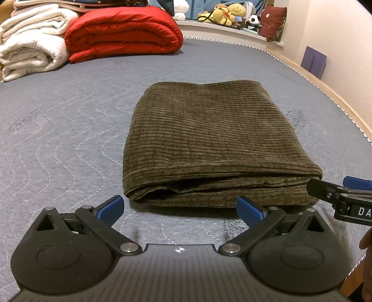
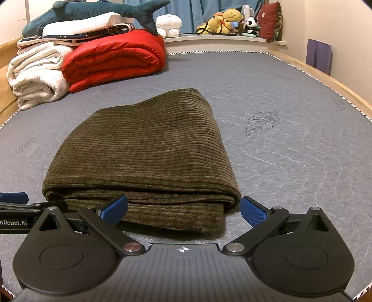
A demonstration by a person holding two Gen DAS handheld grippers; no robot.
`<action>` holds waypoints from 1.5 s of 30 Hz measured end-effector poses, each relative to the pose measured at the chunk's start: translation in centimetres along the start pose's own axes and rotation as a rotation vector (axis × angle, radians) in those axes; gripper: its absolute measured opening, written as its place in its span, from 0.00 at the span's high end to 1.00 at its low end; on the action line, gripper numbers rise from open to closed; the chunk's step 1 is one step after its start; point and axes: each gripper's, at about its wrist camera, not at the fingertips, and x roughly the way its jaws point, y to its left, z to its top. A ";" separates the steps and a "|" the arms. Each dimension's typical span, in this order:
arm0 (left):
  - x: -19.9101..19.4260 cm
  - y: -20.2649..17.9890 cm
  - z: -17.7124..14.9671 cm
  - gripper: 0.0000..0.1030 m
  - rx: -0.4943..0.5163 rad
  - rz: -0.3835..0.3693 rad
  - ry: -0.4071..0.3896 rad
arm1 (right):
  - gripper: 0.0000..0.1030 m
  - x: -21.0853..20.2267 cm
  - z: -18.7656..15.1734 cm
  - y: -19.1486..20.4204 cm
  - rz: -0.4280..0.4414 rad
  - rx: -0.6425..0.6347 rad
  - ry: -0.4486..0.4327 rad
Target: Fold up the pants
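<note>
Olive-brown corduroy pants [image 1: 209, 139] lie folded into a thick rectangle on the grey quilted mattress [image 1: 58, 139]. My left gripper [image 1: 180, 209] stands open just before the near layered edge, nothing between its blue pads. The right gripper's black finger [image 1: 325, 190] shows at the right edge of the left wrist view, by the pants' near right corner. In the right wrist view the pants [image 2: 144, 151] fill the centre and my right gripper [image 2: 183, 211] is open, its fingers straddling the near right corner of the stack. The left gripper's finger [image 2: 23, 205] pokes in at the left.
A folded red quilt [image 1: 123, 32] and white blankets [image 1: 32, 44] are stacked at the far left of the mattress [image 2: 290, 116]. Plush toys [image 1: 227, 14] line a ledge at the back. A wooden bed rim [image 1: 337, 93] runs along the right side.
</note>
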 end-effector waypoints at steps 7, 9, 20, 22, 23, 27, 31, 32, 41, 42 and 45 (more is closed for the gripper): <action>0.0 0.0 0.0 0.00 0.004 -0.002 -0.001 | 0.01 0.0 0.0 0.1 -0.001 -0.003 -0.002; 0.0 0.0 0.0 0.00 0.005 -0.005 -0.001 | 0.01 -0.1 0.0 0.1 -0.002 -0.005 -0.003; -0.2 0.1 0.0 0.00 0.012 -0.018 -0.005 | 0.01 0.0 -0.1 0.2 -0.005 -0.009 0.002; -0.2 0.2 0.0 0.00 0.012 -0.019 -0.005 | 0.01 0.0 -0.1 0.3 -0.006 -0.009 0.001; -0.2 0.1 0.0 0.00 0.013 -0.019 -0.005 | 0.01 0.0 -0.1 0.3 -0.006 -0.009 0.001; -0.2 0.3 0.0 0.00 0.015 -0.024 -0.006 | 0.01 0.1 -0.2 0.3 -0.004 -0.016 0.006; -0.2 0.2 0.1 0.00 0.014 -0.029 -0.007 | 0.01 0.2 -0.3 0.4 -0.002 -0.023 0.011; -0.3 0.2 0.1 0.00 0.016 -0.030 -0.009 | 0.01 0.2 -0.4 0.4 -0.003 -0.025 0.012; -0.3 0.1 0.0 0.00 0.022 -0.034 -0.010 | 0.01 0.1 -0.3 0.5 0.002 -0.027 0.010; -0.3 0.2 0.0 0.00 0.023 -0.035 -0.010 | 0.01 0.1 -0.3 0.5 0.003 -0.026 0.012; -0.4 0.1 0.0 0.00 0.027 -0.040 -0.013 | 0.01 0.1 -0.3 0.5 0.004 -0.028 0.011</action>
